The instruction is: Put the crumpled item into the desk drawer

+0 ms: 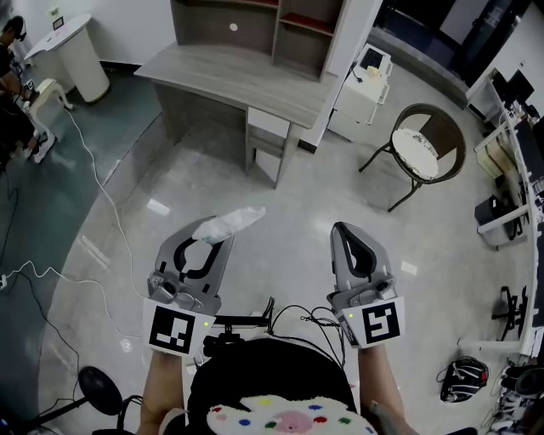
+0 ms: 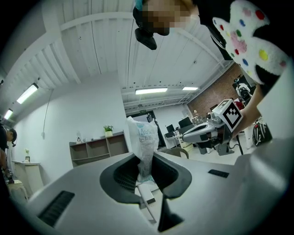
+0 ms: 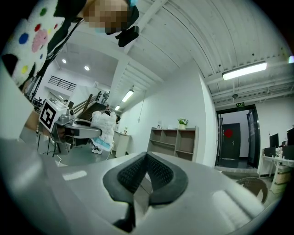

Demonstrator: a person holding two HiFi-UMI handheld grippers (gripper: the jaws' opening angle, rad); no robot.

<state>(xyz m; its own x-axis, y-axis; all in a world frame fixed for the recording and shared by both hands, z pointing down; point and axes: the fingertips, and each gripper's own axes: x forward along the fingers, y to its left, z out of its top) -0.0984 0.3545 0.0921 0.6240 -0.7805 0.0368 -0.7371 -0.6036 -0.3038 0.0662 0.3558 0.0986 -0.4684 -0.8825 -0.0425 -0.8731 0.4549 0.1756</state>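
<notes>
A crumpled white plastic item [image 1: 228, 223] sticks out past the tips of my left gripper [image 1: 212, 235], which is shut on it. In the left gripper view the crumpled item [image 2: 143, 140] stands upright between the dark pads [image 2: 124, 174], printed text showing on it. My right gripper [image 1: 342, 229] is shut with nothing in it, level beside the left one. Its own view shows the right gripper [image 3: 147, 158] with its jaws closed tip to tip. Ahead across the floor stands the grey desk [image 1: 238, 72], its drawer [image 1: 270, 124] under the right end.
A shelf unit [image 1: 255, 21] sits on the desk's back. A white cabinet [image 1: 364, 89] and a round chair [image 1: 429, 151] stand to the right. White cables [image 1: 102, 195] trail over the floor at left. A round white table [image 1: 72, 53] is at the far left.
</notes>
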